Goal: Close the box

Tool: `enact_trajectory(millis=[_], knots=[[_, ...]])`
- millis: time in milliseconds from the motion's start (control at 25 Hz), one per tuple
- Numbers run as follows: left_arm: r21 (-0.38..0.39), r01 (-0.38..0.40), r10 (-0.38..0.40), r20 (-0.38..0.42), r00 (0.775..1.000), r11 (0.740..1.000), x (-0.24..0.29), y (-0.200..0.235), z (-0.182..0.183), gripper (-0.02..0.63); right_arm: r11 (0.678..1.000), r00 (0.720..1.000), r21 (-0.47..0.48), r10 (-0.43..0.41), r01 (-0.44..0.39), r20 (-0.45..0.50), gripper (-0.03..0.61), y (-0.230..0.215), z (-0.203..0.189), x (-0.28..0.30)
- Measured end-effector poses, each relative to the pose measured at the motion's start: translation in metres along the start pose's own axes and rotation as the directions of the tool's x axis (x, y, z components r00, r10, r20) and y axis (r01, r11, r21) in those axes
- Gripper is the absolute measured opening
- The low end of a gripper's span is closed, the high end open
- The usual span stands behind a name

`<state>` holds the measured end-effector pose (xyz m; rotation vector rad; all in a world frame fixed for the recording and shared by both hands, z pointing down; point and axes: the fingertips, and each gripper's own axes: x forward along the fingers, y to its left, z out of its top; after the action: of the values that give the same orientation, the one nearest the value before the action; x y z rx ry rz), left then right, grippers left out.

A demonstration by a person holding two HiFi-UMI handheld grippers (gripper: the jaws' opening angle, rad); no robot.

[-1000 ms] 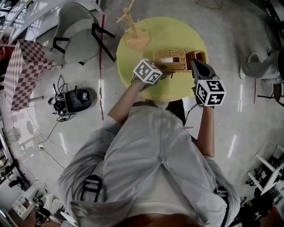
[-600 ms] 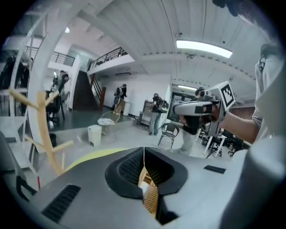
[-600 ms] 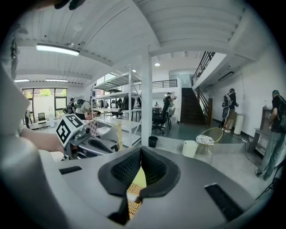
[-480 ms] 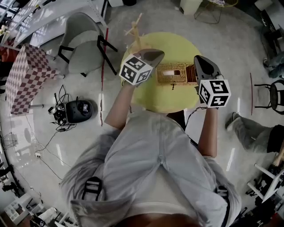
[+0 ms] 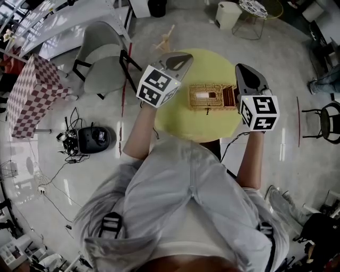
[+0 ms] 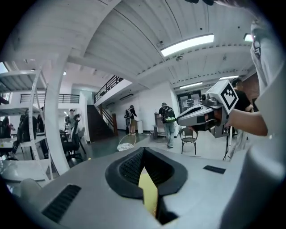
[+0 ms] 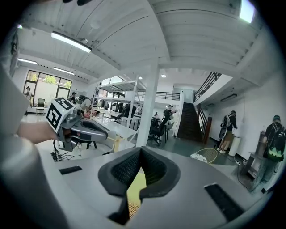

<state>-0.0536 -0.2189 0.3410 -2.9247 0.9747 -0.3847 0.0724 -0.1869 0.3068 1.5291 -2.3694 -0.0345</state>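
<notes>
A wicker box [image 5: 211, 96] sits on the round yellow table [image 5: 202, 125] in the head view. It has a pale patch on top and a darker part at its right end; I cannot tell how its lid stands. My left gripper [image 5: 186, 57] hovers above and left of the box, jaws shut and empty. My right gripper [image 5: 242, 69] is raised just right of the box, also shut with nothing held. In the left gripper view the pads [image 6: 129, 165] meet over a sliver of table. In the right gripper view a bit of wicker [image 7: 132, 208] shows below the shut jaws.
A wooden figure [image 5: 167, 38] stands at the table's far left edge. On the floor to the left are a grey chair [image 5: 103, 64], a checkered block [image 5: 32, 95] and a black device with cables [image 5: 93, 138]. A white bin [image 5: 228, 13] stands beyond the table.
My left gripper has come off the box, lifting up and to the left. The right gripper has stayed beside the box's right end. The head view has shifted, so the table sits farther away.
</notes>
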Motion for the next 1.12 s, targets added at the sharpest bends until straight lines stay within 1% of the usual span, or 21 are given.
enact_trajectory(millis=[160, 280, 600, 920, 1120], knots=[[0.039, -0.027, 0.027, 0.015, 1.000, 0.999, -0.014, 0.005, 0.015, 0.029, 1.000, 1.000, -0.022, 0.002, -0.001, 0.028, 0.023, 0.006, 0.022, -0.004], [0.049, -0.042, 0.040, 0.034, 0.999, 0.998, -0.020, 0.006, 0.023, 0.029, 0.999, 0.999, -0.036, 0.011, -0.009, 0.040, 0.023, 0.008, 0.031, -0.005], [0.044, -0.047, 0.047, 0.003, 0.999, 0.998, -0.026, 0.009, 0.019, 0.029, 0.998, 0.999, -0.056, 0.032, -0.031, 0.018, 0.023, 0.018, 0.029, 0.001], [0.035, -0.024, 0.024, -0.013, 1.000, 0.999, -0.024, 0.004, 0.013, 0.029, 0.998, 0.999, -0.055, 0.040, -0.039, 0.016, 0.023, 0.021, 0.026, 0.005], [0.034, -0.025, 0.025, -0.014, 1.000, 0.999, -0.022, 0.006, 0.013, 0.029, 0.997, 0.999, -0.056, 0.045, -0.045, 0.006, 0.023, 0.022, 0.023, 0.009]])
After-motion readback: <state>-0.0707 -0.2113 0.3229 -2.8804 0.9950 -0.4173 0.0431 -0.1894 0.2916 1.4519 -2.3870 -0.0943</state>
